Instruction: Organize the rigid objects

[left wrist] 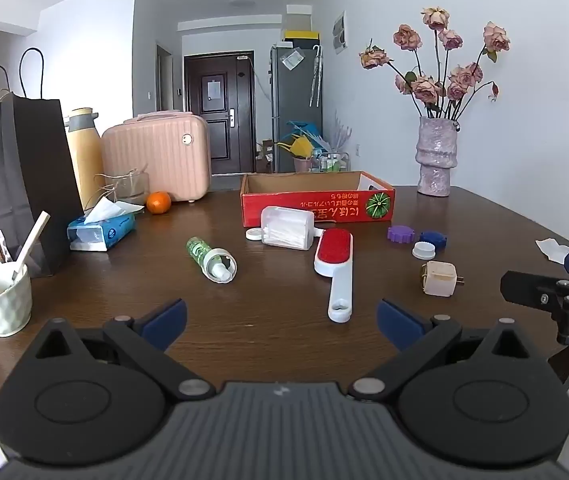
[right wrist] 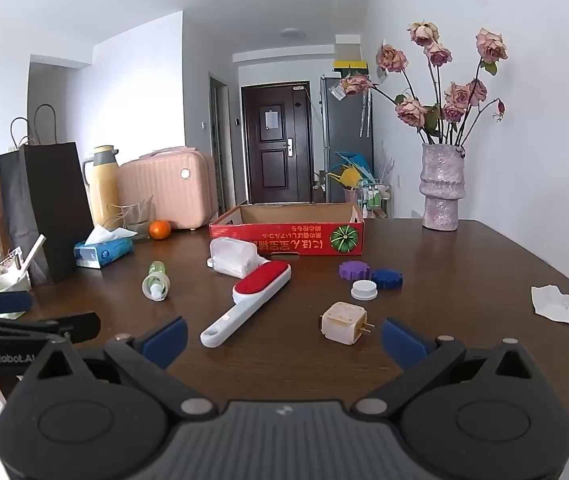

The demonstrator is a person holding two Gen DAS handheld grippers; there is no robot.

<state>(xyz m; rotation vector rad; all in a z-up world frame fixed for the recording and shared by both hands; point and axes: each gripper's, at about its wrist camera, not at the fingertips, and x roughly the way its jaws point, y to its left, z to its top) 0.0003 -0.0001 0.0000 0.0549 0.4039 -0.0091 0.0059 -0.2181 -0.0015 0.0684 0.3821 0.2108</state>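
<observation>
- Your left gripper (left wrist: 282,322) hangs over the near edge of the table (left wrist: 268,328), jaws spread wide, nothing between the blue pads. Right gripper (right wrist: 284,340) likewise: fully apart, empty, tilted a little down toward the tabletop.
- Red cardboard box (left wrist: 316,206) sits open-topped at the far middle, looks empty from here; likely the bin for the loose items.
- The rigid pieces lie scattered in front of it: lint brush (left wrist: 334,268) handle toward you, clear cotton-swab case (left wrist: 286,227) tipped on its side touching the brush head, green spray bottle (left wrist: 210,258) lying flat, well left.
- To the right, three caps clustered — purple cap (right wrist: 353,270), blue cap (right wrist: 386,278), white cap (right wrist: 363,290) — with the beige plug adapter (right wrist: 342,322) nearest your right jaws.
- Judgement: nothing sorted yet; the adapter suits the right, the brush handle the left.
</observation>
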